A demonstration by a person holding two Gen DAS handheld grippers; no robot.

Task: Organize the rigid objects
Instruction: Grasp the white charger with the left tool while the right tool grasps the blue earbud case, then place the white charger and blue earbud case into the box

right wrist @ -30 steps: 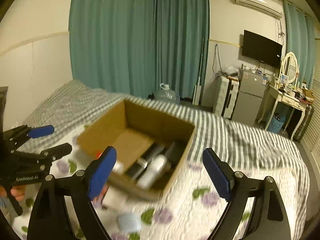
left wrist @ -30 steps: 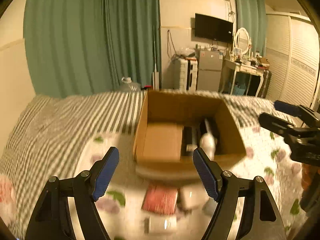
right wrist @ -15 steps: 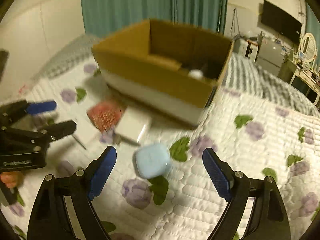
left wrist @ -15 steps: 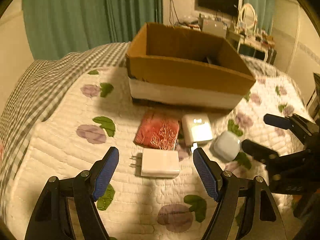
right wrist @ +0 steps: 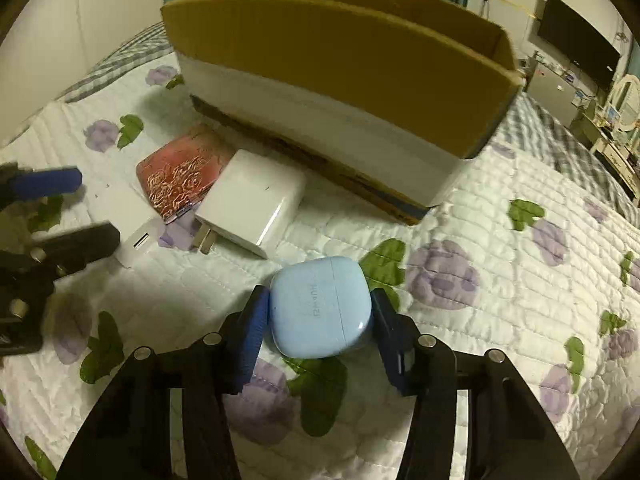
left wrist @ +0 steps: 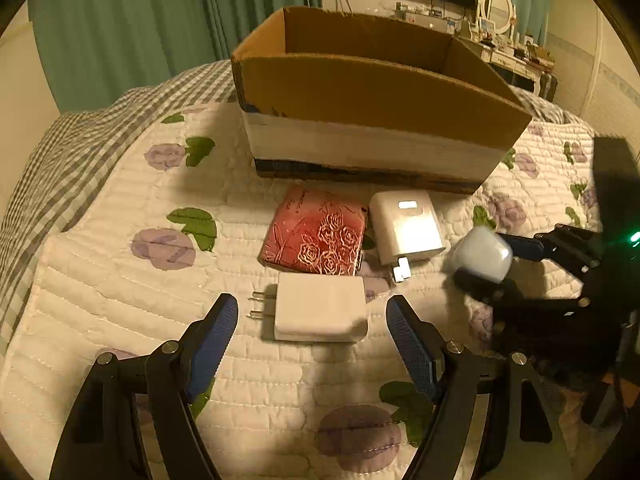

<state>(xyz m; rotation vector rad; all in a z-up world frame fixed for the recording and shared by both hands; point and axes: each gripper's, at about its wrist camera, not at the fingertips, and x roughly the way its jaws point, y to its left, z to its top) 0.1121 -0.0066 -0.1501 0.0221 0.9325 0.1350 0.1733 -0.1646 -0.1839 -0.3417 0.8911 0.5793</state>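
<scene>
My right gripper (right wrist: 318,322) is shut on a light blue earbud case (right wrist: 319,307), low over the quilt; the case also shows in the left wrist view (left wrist: 482,254). My left gripper (left wrist: 312,334) is open, its fingers either side of a white plug charger (left wrist: 320,312) lying on the quilt. Beyond it lie a red embossed wallet (left wrist: 316,236) and a second, larger white charger (left wrist: 406,226). An open cardboard box (left wrist: 372,92) stands behind them; its inside is hidden.
The objects lie on a white quilt with purple flowers (right wrist: 500,280) over a grey checked blanket (left wrist: 80,140). Green curtains (left wrist: 160,20), a TV and a dressing table stand far behind the box.
Both grippers have dropped from above the box to the quilt in front of it. My right gripper has shut on the blue case. My left gripper has come closer to the small charger.
</scene>
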